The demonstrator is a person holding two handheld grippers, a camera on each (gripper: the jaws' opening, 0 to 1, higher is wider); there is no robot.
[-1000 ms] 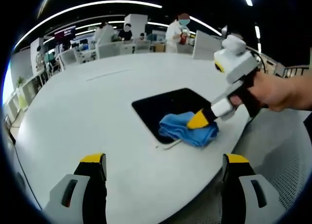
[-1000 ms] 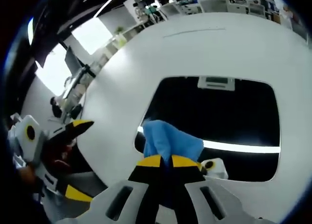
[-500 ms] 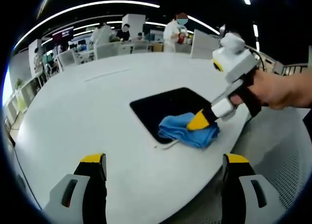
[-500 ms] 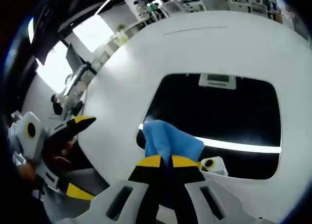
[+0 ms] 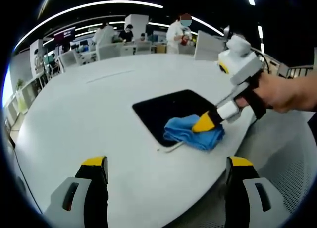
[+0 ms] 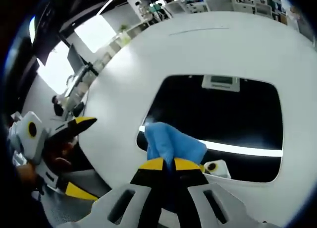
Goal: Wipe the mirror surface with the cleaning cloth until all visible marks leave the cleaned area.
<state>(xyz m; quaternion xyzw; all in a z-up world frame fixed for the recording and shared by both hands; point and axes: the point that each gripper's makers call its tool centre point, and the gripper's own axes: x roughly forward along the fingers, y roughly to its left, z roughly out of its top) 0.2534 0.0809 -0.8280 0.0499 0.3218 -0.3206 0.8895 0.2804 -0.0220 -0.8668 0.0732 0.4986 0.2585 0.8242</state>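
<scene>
A dark rectangular mirror (image 5: 168,109) (image 6: 223,124) lies flat on the round white table (image 5: 89,114). A crumpled blue cleaning cloth (image 5: 190,133) (image 6: 171,143) rests on the mirror's near corner. My right gripper (image 6: 168,163) is shut on the cloth and presses it to the glass; from the left gripper view the right gripper (image 5: 204,123) comes in from the right, held by a hand (image 5: 282,91). My left gripper (image 5: 166,163) hovers open over the table's near edge, with nothing between its jaws, and the left gripper (image 6: 74,126) appears at the left of the right gripper view.
The mirror reflects a ceiling light strip (image 6: 242,149) and a fixture (image 6: 221,82). The table edge (image 5: 233,153) drops off near the cloth to a grey perforated floor (image 5: 292,163). People (image 5: 179,32) and desks (image 5: 119,48) stand beyond the far side.
The right gripper and cloth have shifted only very slightly on the mirror's corner. The left gripper stays still and open.
</scene>
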